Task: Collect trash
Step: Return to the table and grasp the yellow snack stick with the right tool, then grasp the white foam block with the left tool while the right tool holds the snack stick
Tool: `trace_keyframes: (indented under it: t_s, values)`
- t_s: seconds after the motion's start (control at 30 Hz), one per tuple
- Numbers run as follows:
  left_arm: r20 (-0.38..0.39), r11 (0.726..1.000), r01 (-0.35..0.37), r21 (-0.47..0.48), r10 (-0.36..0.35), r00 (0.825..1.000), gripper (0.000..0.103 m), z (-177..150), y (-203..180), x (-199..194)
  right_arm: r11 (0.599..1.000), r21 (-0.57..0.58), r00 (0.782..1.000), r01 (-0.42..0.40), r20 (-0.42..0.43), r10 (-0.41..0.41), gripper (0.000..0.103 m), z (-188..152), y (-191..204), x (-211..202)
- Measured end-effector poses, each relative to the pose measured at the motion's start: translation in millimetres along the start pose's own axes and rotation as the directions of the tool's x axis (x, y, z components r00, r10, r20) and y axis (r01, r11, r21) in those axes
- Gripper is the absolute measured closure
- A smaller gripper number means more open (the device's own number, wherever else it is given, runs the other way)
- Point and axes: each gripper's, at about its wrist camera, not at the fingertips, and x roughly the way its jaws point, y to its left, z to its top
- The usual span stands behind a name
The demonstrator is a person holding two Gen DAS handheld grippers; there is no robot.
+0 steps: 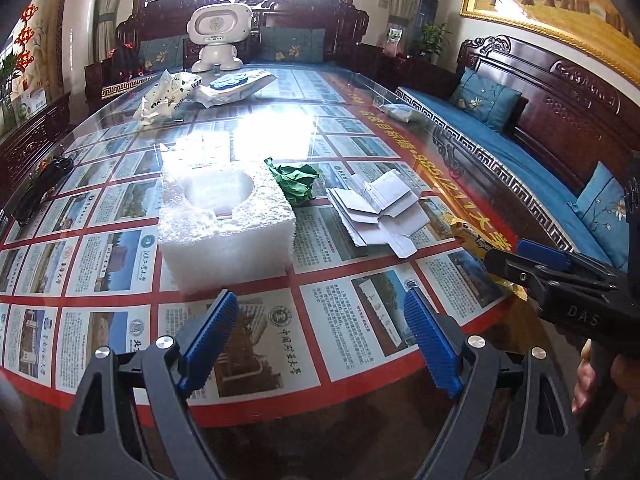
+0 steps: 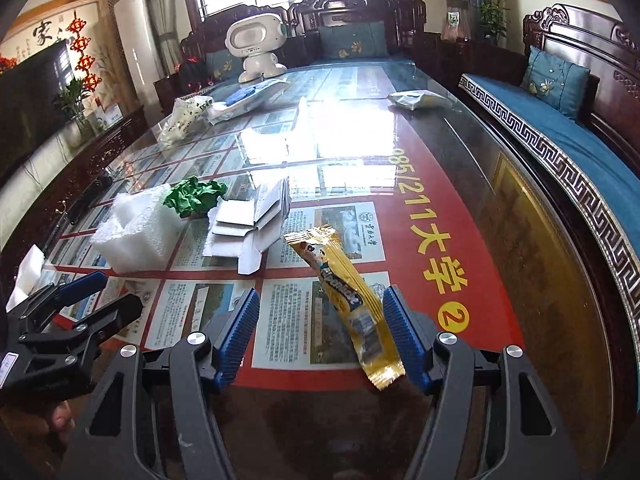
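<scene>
My right tongs [image 2: 318, 334] stand wide around the yellow wrapper [image 2: 352, 304] near the table's [image 2: 540, 280] near edge, pads not pressing it. My left tongs [image 1: 320, 336] gape empty before the foam block [image 1: 226, 220], lined up to straddle it.

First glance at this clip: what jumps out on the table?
The chunky white foam block with a round hollow sits mid-table, a crumpled green wrapper just behind it and flattened white cardboard beside it. Nearer, a long yellow snack wrapper lies between the open right gripper's blue pads.
</scene>
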Motion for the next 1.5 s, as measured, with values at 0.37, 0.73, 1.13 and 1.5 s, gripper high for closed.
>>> trace_keyframes:
  t_s: [0.37, 0.73, 1.13, 1.5]
  values:
    - [-0.007, 0.999, -0.016, -0.045, 0.015, 1.000, 0.018, 10, 15, 9, 1.000, 0.021, 0.998, -0.012, -0.062, 0.013, 0.043, 10, -7, 19]
    - [-0.008, 0.997, -0.031, -0.069, 0.031, 1.000, 0.018, 8, 25, 1, 0.998, 0.042, 0.995, -0.050, -0.078, 0.053, 0.083, 6, -6, 19]
    - [0.004, 0.991, -0.063, -0.114, 0.064, 0.998, 0.018, 3, 54, -16, 1.000, -0.018, 0.994, 0.023, -0.106, -0.025, 0.077, -3, 9, 31]
    - [-0.008, 0.982, -0.095, -0.163, 0.095, 0.995, 0.018, 7, 82, -10, 0.999, 0.019, 0.997, -0.027, -0.070, 0.028, 0.083, -11, 14, 13]
